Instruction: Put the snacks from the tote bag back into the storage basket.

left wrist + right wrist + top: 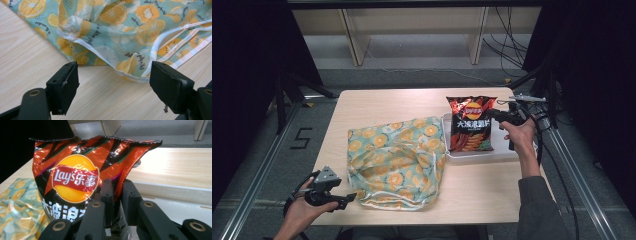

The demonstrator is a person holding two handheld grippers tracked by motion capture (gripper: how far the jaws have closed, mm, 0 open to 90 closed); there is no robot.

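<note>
High view first: at the near left edge of the pale wooden table (392,102), the person's left hand (304,210) holds the left gripper (346,200), pointed toward the soft fabric bag printed with orange slices on light green (397,157), which lies just ahead of the jaws. From the left gripper view, that gripper (113,86) stands wide open with nothing between its black pads; the bag (130,30) and its white drawstring edge (160,42) lie just beyond the tips, apart from them, on bare wood (30,65).

Farther right, the glossy red and black bag of crisps with a yellow and red logo (471,124) rests in a shallow white plastic tray (507,152), just right of the fabric bag. The right hand (519,135) brings the right gripper (492,114) against the packet's right edge. From the right gripper view, the right gripper (117,195) has its jaws nearly together, pinching the side edge of the crisp packet (75,177) between them; the packet stands upright ahead and left of the jaws, the tray's white wall (175,192) to their right.
</note>
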